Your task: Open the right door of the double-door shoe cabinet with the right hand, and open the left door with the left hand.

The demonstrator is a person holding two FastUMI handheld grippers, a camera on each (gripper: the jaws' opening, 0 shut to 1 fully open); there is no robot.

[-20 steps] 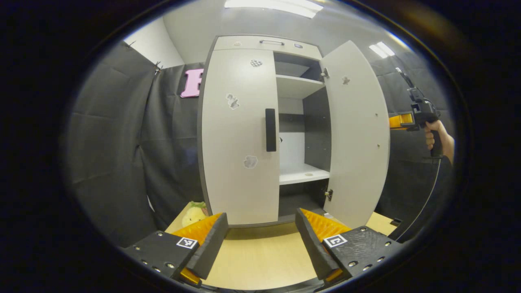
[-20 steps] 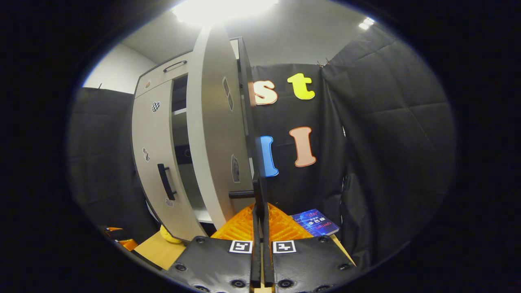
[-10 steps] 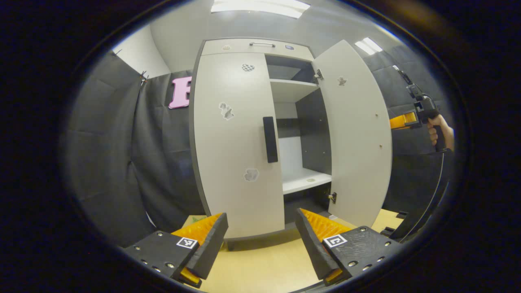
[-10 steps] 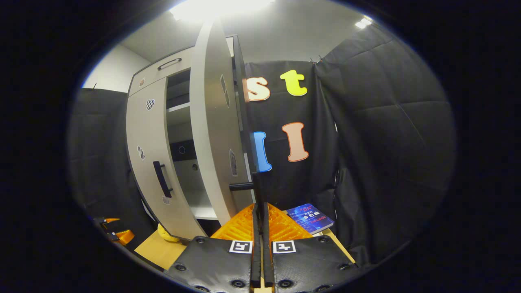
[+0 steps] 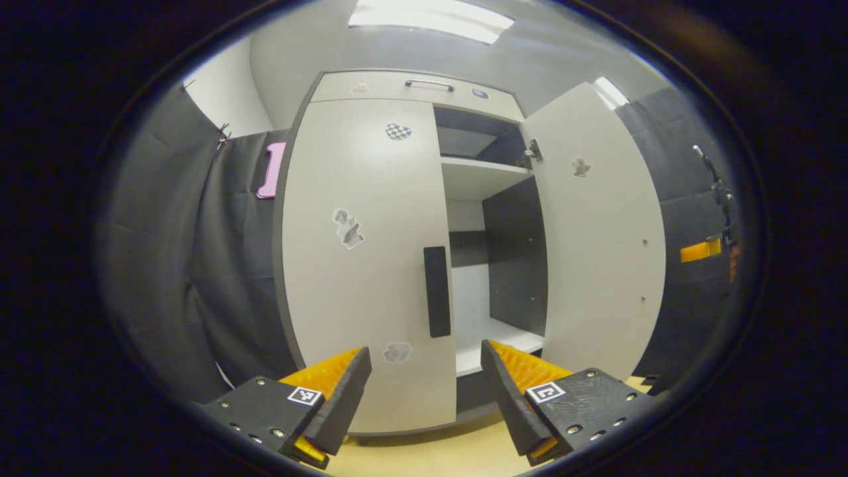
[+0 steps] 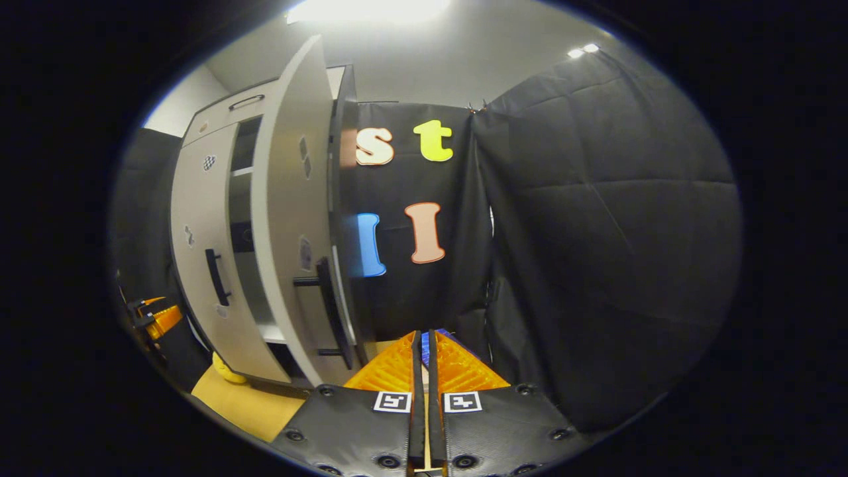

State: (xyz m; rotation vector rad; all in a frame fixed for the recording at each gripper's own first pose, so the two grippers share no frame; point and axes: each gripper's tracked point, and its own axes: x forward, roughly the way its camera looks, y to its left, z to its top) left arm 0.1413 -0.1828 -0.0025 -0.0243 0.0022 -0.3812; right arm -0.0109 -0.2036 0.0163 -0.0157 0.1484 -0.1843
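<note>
Ribbed pads faced each other across a wide gap on the left gripper (image 5: pixel 424 387), spread and aimed at the black vertical bar handle (image 5: pixel 436 291) of the pale grey left cabinet door (image 5: pixel 364 258), which was shut and is judged the step left. Farther right, the pale grey right cabinet door (image 5: pixel 596 232) stood swung wide, baring white shelves (image 5: pixel 483 175). The right gripper (image 6: pixel 420 371) was pressed together on nothing, clear of that door's black bar handle (image 6: pixel 326 305), above the light wooden tabletop (image 6: pixel 245 407).

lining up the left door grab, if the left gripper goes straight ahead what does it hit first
Probably the shut left door, near its handle, which sits just above the gap of the open left gripper. Depth is unclear.
</note>
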